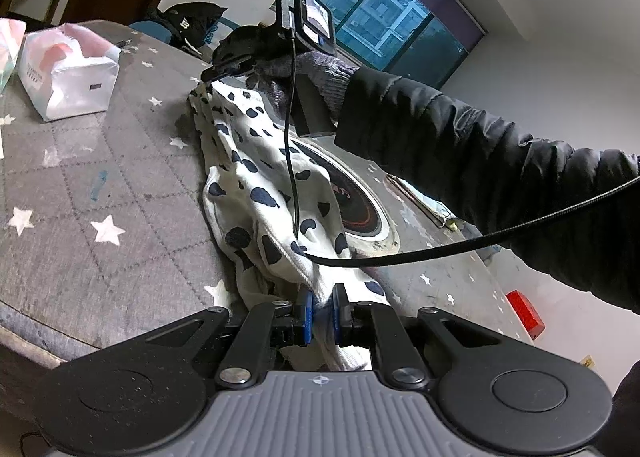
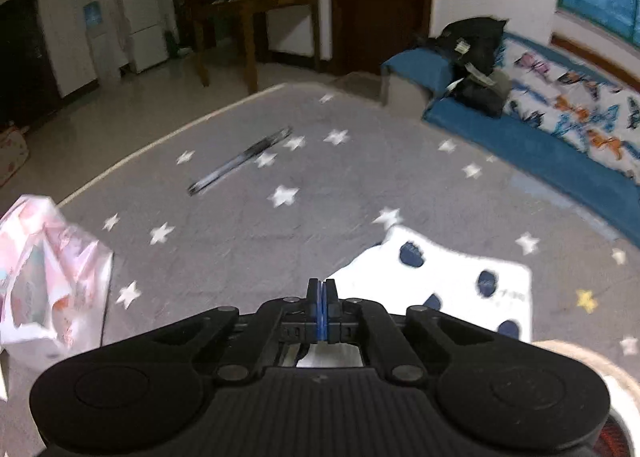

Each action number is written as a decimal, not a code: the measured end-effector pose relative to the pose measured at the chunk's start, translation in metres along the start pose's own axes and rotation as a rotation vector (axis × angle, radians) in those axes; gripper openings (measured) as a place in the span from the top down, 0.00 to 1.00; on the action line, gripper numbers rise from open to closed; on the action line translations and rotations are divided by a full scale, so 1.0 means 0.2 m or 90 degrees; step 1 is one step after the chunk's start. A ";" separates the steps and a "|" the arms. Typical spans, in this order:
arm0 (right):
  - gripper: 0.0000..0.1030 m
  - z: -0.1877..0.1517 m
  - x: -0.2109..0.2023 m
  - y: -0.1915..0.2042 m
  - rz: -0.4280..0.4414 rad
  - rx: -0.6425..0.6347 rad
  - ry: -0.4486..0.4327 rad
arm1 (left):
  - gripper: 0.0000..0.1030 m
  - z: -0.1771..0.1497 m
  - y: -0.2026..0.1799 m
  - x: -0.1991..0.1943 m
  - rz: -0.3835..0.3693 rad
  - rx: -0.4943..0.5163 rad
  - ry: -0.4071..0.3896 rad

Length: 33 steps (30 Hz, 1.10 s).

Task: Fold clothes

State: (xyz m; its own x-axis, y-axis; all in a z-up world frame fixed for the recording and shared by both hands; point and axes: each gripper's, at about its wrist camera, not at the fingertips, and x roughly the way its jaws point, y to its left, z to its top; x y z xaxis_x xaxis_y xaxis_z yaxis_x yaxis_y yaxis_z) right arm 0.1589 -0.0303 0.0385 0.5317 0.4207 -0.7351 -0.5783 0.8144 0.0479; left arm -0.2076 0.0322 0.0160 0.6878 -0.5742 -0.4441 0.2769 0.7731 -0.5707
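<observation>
A grey quilted tabletop cover with white stars (image 1: 100, 161) spreads across both views, its pale edge curving along the far left in the right wrist view, with bare floor beyond. Across it stretches the white garment with dark blue spots (image 1: 256, 185), pulled into a long bunched band between the two tools and partly covering a round black-and-red cooktop ring (image 1: 360, 201) set into the tabletop. The left hand-held gripper (image 1: 320, 311) has its blue pads drawn close, pinching one end of the garment. The right hand-held gripper (image 1: 212, 73), gripped by a gloved hand (image 1: 304, 69), clamps the far end; in its own view the pads (image 2: 316, 309) sit pressed together and a flat corner of the cloth (image 2: 452, 277) lies just beside them. A white and pink tissue pack (image 1: 68, 73) stands well left of the garment, with open cover between. A dark pen (image 2: 240, 161) lies near the far edge.
</observation>
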 end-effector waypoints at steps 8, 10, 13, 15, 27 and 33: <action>0.92 -0.03 0.04 -0.01 0.034 0.029 0.024 | 0.89 -0.01 0.01 0.00 0.007 -0.008 0.008; 0.91 -0.01 0.00 -0.01 0.045 0.035 0.019 | 0.87 -0.01 0.01 -0.01 0.008 -0.004 0.008; 0.91 0.00 -0.08 -0.02 0.043 0.020 0.009 | 0.86 -0.01 0.00 -0.01 0.017 0.004 0.008; 0.91 0.00 -0.13 -0.03 0.032 0.008 0.009 | 0.84 -0.02 -0.01 -0.03 0.021 0.009 0.004; 0.91 -0.18 -0.15 0.04 -0.015 -0.106 0.113 | 0.73 -0.04 -0.07 -0.12 0.015 0.034 -0.011; 0.90 -0.22 -0.12 0.16 0.004 -0.123 0.106 | 0.75 -0.04 -0.10 -0.13 0.008 0.043 -0.007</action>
State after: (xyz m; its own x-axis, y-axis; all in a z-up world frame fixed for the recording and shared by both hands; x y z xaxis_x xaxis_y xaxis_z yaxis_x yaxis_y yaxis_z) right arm 0.0996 -0.0331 0.0279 0.4273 0.3412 -0.8373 -0.6980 0.7131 -0.0657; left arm -0.2368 0.0294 0.0330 0.6986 -0.5619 -0.4429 0.3128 0.7966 -0.5173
